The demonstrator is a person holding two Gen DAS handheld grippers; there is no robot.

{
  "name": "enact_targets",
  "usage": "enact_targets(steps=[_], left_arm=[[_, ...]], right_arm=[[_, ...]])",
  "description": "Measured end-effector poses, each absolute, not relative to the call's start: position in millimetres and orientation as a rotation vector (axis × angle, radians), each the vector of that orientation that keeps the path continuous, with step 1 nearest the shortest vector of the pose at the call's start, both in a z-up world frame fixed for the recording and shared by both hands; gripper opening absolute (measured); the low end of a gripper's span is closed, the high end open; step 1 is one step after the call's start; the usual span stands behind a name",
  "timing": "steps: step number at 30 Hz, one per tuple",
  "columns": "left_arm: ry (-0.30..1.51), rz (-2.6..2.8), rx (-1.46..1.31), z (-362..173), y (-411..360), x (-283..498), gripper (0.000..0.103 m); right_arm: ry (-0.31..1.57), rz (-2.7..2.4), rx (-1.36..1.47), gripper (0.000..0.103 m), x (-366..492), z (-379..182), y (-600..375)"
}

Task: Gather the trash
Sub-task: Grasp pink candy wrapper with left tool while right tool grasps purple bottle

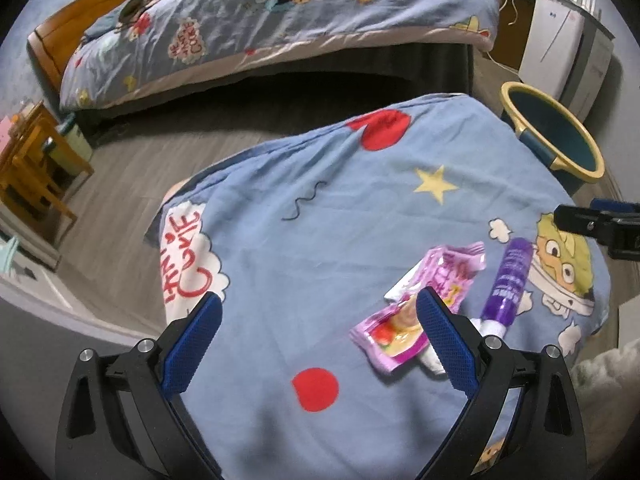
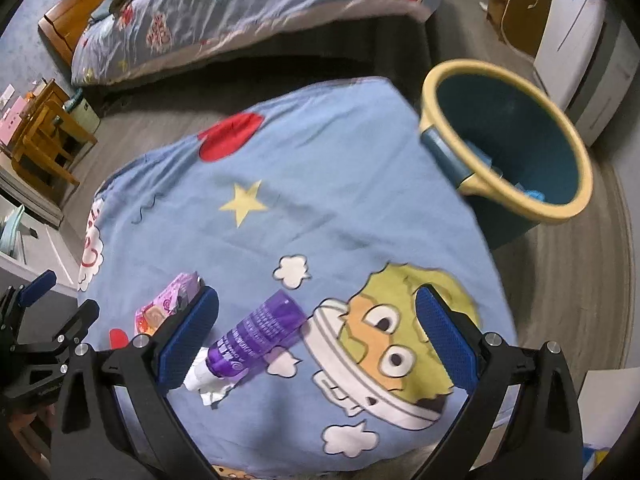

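Observation:
A purple tube [image 1: 506, 284] [image 2: 256, 336] and a pink snack wrapper [image 1: 416, 308] [image 2: 166, 306] lie on a blue cartoon-print bedspread [image 1: 320, 240] [image 2: 300, 220]. My left gripper [image 1: 318, 314] hovers open above the spread, its right finger partly covering the wrapper. My right gripper [image 2: 316, 310] is open too, with the tube just inside its left finger. A crumpled white scrap [image 2: 214, 394] lies at the tube's cap. The blue bin with a yellow rim [image 1: 552, 136] [image 2: 504, 140] stands off the bed's far right corner, with some blue bits inside.
A second bed [image 1: 280, 28] [image 2: 248, 12] with the same print stands across a strip of grey wood floor [image 1: 180, 136]. A wooden chair [image 1: 36, 168] [image 2: 44, 136] is at the left, a white appliance [image 1: 560, 44] [image 2: 576, 52] at the far right.

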State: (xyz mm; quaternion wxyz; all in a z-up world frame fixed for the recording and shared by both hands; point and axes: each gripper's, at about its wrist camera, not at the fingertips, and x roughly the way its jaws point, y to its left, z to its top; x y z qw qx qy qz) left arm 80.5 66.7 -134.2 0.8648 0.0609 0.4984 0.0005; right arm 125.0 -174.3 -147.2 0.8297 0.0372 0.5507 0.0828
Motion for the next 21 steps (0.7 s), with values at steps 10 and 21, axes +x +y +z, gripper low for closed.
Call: enact_targets(steps=[10, 21], left_arm=[[1.073, 0.024, 0.077, -141, 86, 80, 0.096], [1.106, -0.073, 0.068, -149, 73, 80, 0.096]], right_arm=[[1.301, 0.249, 0.109, 0.070, 126, -184, -143], [1.377, 0.246, 0.181, 0.043, 136, -206, -151]])
